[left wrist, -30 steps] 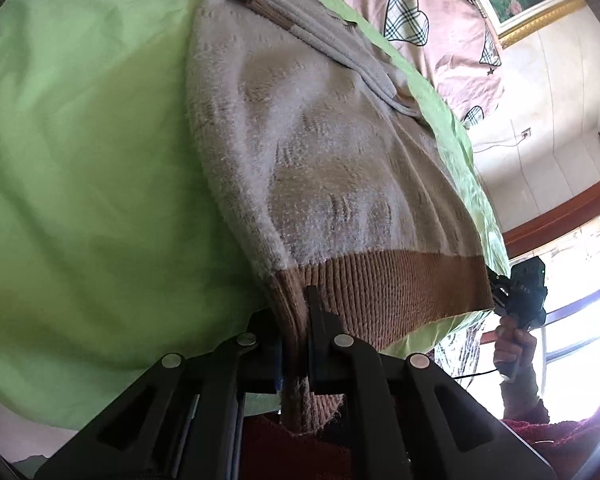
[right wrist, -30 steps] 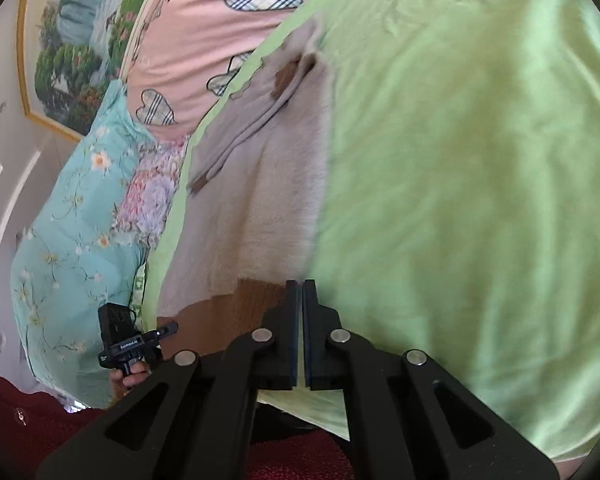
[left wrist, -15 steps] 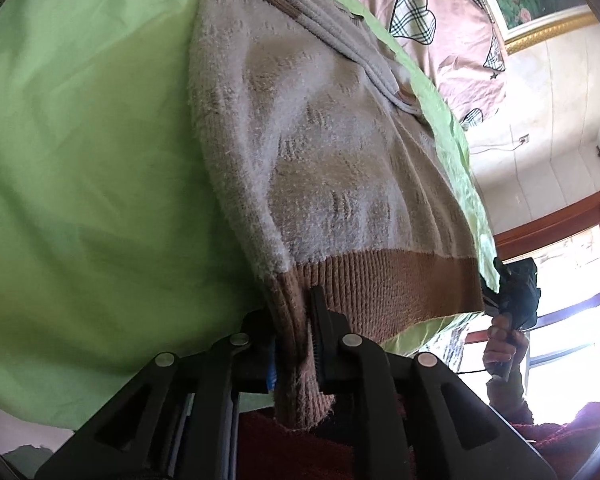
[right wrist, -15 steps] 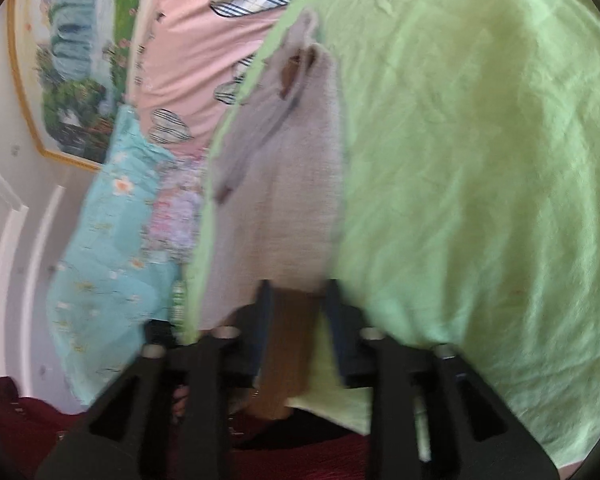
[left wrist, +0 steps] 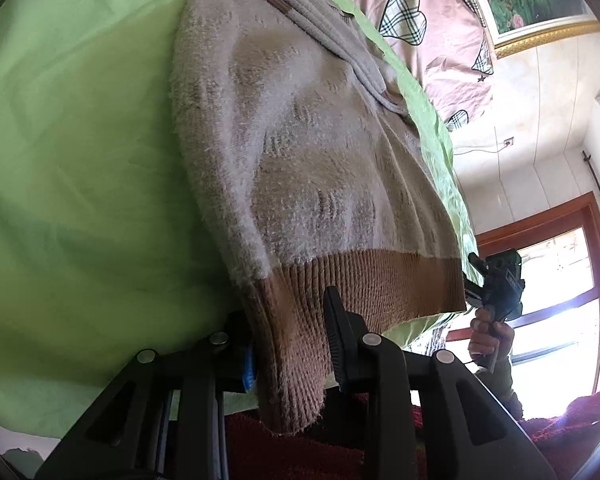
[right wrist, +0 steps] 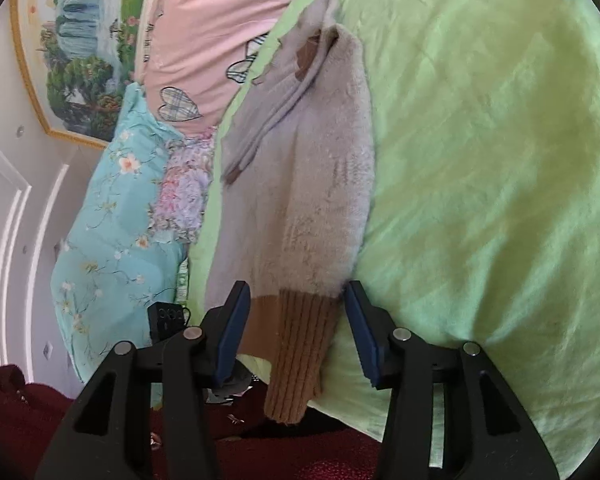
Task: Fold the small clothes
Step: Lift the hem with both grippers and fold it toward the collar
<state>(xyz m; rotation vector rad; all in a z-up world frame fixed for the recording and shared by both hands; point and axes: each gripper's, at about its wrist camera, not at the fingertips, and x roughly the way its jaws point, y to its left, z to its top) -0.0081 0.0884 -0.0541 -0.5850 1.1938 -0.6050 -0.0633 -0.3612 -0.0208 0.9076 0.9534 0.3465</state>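
Observation:
A small fuzzy grey sweater [left wrist: 300, 152] with a brown ribbed hem [left wrist: 364, 280] lies folded lengthwise on the green bedsheet [left wrist: 76, 152]. My left gripper [left wrist: 292, 340] stands open around the hem's left corner, which hangs over the bed edge. In the right wrist view the sweater [right wrist: 312, 184] lies along the sheet [right wrist: 492, 152]. My right gripper [right wrist: 296, 324] is open wide around the brown hem corner [right wrist: 300, 356], fingers apart from the cloth. The right gripper also shows in the left wrist view [left wrist: 496, 284], beside the hem's far corner.
A pink quilt with checked hearts [right wrist: 212, 20] and a teal floral pillow [right wrist: 116, 216] lie at the bed's head. A framed landscape picture [right wrist: 72, 40] hangs on the wall. A window with a wooden frame [left wrist: 560, 280] is at the right. Dark red cloth [right wrist: 260, 452] lies below the bed edge.
Both grippers have opened: the left let go of the hem corner it was pinching, and the right went from shut to wide open around the other hem corner.

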